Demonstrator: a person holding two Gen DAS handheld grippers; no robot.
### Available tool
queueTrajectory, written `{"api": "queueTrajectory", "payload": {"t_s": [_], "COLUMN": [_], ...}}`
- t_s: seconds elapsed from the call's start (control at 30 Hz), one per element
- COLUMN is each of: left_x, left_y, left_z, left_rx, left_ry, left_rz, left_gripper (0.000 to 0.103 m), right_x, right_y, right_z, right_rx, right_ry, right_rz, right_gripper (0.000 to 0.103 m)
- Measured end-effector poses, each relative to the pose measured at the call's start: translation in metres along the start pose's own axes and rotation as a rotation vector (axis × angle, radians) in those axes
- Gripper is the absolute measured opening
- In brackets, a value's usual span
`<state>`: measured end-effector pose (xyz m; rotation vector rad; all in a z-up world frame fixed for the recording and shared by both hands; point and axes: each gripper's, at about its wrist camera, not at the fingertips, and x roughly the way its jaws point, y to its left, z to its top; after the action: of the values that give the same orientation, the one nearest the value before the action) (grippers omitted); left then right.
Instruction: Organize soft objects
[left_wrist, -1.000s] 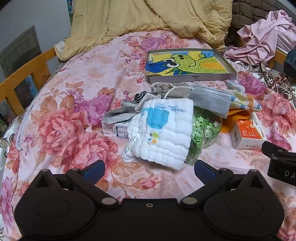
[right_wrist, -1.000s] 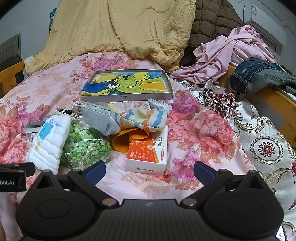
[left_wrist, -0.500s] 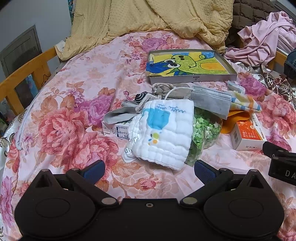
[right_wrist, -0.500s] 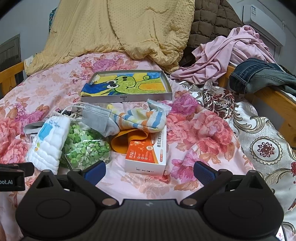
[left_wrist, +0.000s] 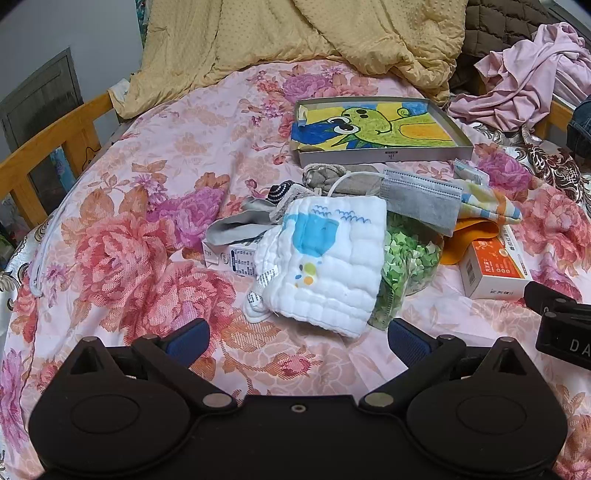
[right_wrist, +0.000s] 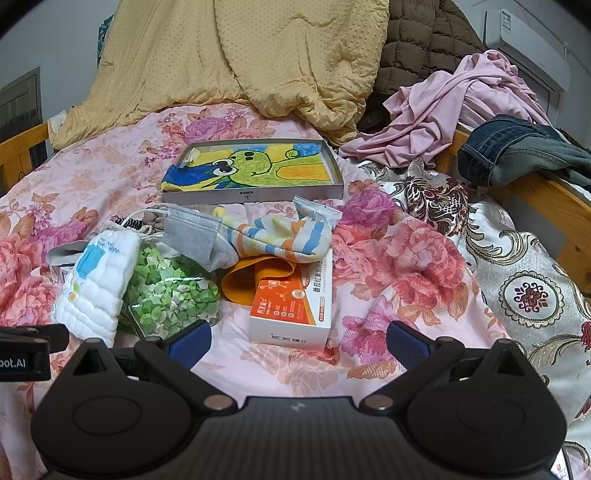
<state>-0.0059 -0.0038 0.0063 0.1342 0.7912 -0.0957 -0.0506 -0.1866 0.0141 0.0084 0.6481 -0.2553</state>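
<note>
A bed (left_wrist: 155, 177) with a pink flowered cover is carrying everything. A yellow blanket (right_wrist: 236, 55) is lying over its far end. A shallow grey box (right_wrist: 255, 192) with a green cartoon drawing is sitting in the middle. Nearer, a white quilted cloth (left_wrist: 325, 258), a bag of green pieces (right_wrist: 170, 291), a grey mask (right_wrist: 192, 229), a striped sock (right_wrist: 280, 236) and an orange box (right_wrist: 291, 306) are lying close together. Pink clothes (right_wrist: 450, 107) are lying at the right edge.

White cloth (left_wrist: 325, 266) quilted, soft; orange box (right_wrist: 291, 306) glossy cardboard; bed rail (left_wrist: 51, 147) smooth varnished wood.
</note>
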Motion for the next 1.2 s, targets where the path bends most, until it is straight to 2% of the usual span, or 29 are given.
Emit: {"api": "queueTrajectory", "payload": {"t_s": [1.2], "left_x": [-0.0006], "left_y": [-0.0049], "left_z": [0.0], "left_rx": [-0.006], "left_ry": [0.0], "left_rz": [-0.009], "left_gripper": [0.102], "right_x": [0.0015], "right_y": [-0.0019], "right_z": [-0.001], "right_rx": [0.005], "right_ry": [0.007], "right_rz": [0.0], "right_gripper": [0.103]}}
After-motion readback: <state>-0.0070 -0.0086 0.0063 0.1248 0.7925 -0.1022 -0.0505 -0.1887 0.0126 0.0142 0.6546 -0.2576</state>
